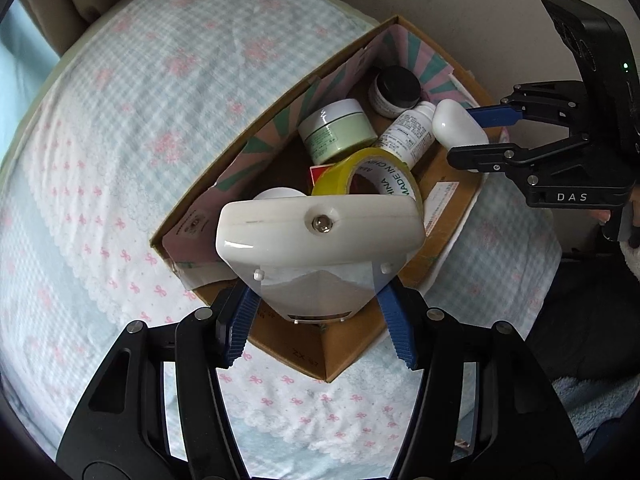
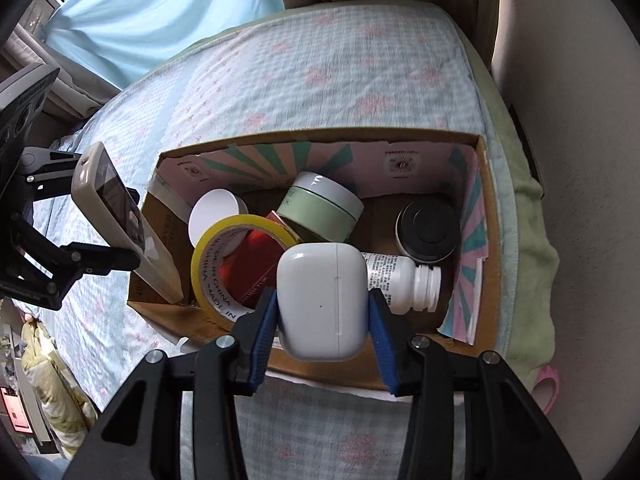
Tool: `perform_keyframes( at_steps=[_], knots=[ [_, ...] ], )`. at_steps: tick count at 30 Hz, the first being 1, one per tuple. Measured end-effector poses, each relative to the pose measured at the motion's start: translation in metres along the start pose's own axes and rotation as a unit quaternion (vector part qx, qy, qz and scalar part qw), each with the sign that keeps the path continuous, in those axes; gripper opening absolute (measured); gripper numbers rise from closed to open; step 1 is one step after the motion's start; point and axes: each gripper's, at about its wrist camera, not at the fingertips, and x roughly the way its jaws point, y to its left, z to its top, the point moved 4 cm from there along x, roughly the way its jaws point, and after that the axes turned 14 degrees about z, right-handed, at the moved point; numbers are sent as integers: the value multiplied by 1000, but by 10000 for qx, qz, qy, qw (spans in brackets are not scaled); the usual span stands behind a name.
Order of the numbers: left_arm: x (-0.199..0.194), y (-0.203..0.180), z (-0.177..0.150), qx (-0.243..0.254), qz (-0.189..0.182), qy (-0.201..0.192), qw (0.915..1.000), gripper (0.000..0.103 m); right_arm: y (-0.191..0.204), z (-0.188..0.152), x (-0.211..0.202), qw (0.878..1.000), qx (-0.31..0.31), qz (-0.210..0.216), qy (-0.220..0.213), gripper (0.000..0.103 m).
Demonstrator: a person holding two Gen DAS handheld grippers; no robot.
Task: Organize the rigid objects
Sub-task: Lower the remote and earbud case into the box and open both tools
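Over the open cardboard box on the bed, the right gripper clamps a white earbud case; the left gripper clamps a white remote control above its near corner.

Between the right gripper's blue pads sits a glossy white case. Beyond it, the brown cardboard box (lined in pink with teal rays) holds yellow tape, a pale green jar and a black-lidded jar. Underneath lies a blue-checked bedspread with pink bows.
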Motion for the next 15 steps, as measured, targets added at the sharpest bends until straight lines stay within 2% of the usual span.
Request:
perform_keyframes(
  at_steps=[7,8,9,10,11,13,15],
  knots=[
    [24,0,10,-81,-21,295,9995,55,-15,5,24,9993,322,125,156,41],
    [25,-2,11,-82,-16,305,9995,63,-17,5,26,9990,384,138,184,42],
    [24,-4,13,-67,-10,287,9996,92,-18,6,26,9988,426,143,189,44],
    [23,-6,14,-38,9,262,9996,102,-20,6,25,9987,460,139,177,57],
    [20,-9,15,-18,21,185,9998,103,-22,7,23,9987,482,87,142,77],
    [18,-14,17,56,12,149,9999,103,-25,7,15,9986,530,-32,12,103],
    [18,-20,19,128,34,129,9998,103,-30,6,12,9975,694,88,26,103]
  ],
)
